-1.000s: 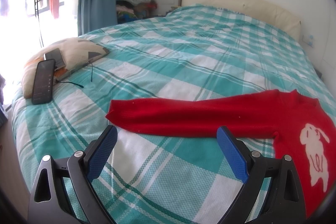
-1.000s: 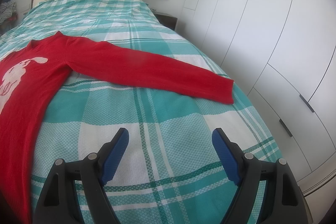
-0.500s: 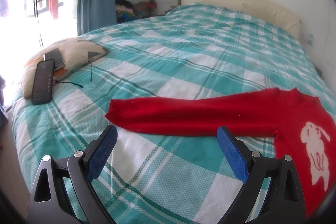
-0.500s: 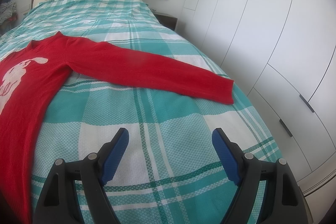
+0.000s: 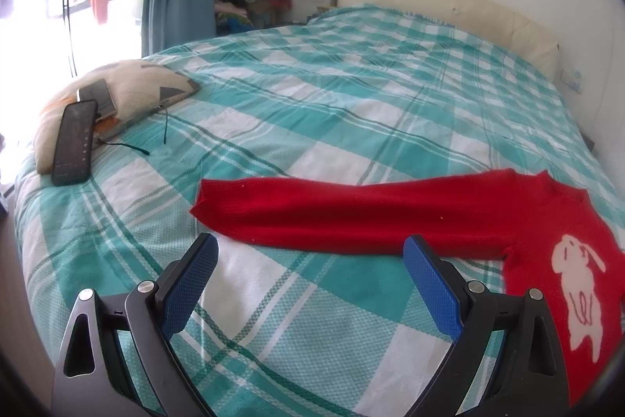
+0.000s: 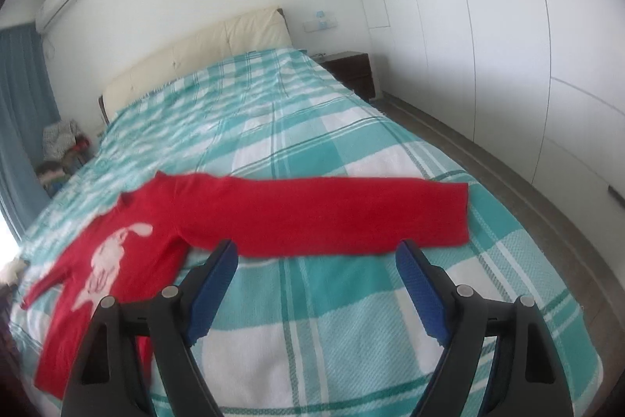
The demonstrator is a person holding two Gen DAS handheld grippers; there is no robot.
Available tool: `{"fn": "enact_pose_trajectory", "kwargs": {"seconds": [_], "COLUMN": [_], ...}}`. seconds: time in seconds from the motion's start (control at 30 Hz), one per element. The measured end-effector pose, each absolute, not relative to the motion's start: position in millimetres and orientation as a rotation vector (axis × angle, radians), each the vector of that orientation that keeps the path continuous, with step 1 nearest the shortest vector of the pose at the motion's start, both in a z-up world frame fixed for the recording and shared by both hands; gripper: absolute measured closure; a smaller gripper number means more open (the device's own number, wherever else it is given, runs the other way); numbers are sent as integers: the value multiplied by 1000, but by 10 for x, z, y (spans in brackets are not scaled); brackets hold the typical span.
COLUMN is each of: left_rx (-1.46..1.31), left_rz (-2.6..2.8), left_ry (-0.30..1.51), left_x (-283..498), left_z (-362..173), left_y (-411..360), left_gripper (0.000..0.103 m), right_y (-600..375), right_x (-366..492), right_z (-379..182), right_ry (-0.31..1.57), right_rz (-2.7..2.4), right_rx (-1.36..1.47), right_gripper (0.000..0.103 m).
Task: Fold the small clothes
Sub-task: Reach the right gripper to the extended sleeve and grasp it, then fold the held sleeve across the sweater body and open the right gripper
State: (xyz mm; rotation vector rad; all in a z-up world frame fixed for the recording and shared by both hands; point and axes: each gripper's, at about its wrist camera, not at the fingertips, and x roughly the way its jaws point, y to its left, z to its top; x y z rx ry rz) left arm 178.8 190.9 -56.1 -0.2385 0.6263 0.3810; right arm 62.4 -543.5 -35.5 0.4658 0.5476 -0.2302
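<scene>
Sweater flat on bed, claws apart

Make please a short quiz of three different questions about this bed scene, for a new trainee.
1. True or false: the red sweater lies spread flat on the checked bedspread, both sleeves stretched out.
2. What is between the fingers of the left gripper and of the right gripper? A) a sleeve B) nothing C) a phone
3. Fill in: the dark phone leans on a ___.

Key: 1 true; 2 B; 3 pillow.
</scene>
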Motion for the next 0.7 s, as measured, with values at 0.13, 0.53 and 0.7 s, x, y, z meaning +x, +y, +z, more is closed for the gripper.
{"fn": "enact_pose_trajectory", "kwargs": {"seconds": [0.13, 0.53, 0.7], "left_rx": [-252, -188, -168], "left_rz": [381, 389, 392], "left_ry": [624, 647, 655], "left_x": [1746, 1668, 1670], "left_z": [-561, -562, -549], "left_y": [1923, 1895, 1859], "left_gripper": [6, 6, 6], "right_y": [-6275, -6532, -6598], "right_x": [682, 877, 1025], "right_z": [-727, -1100, -1242], "right_ry": [581, 623, 658], "right_rz": [-257, -229, -211], "right_rx": [846, 1077, 1104], "right_gripper": [20, 31, 37]}}
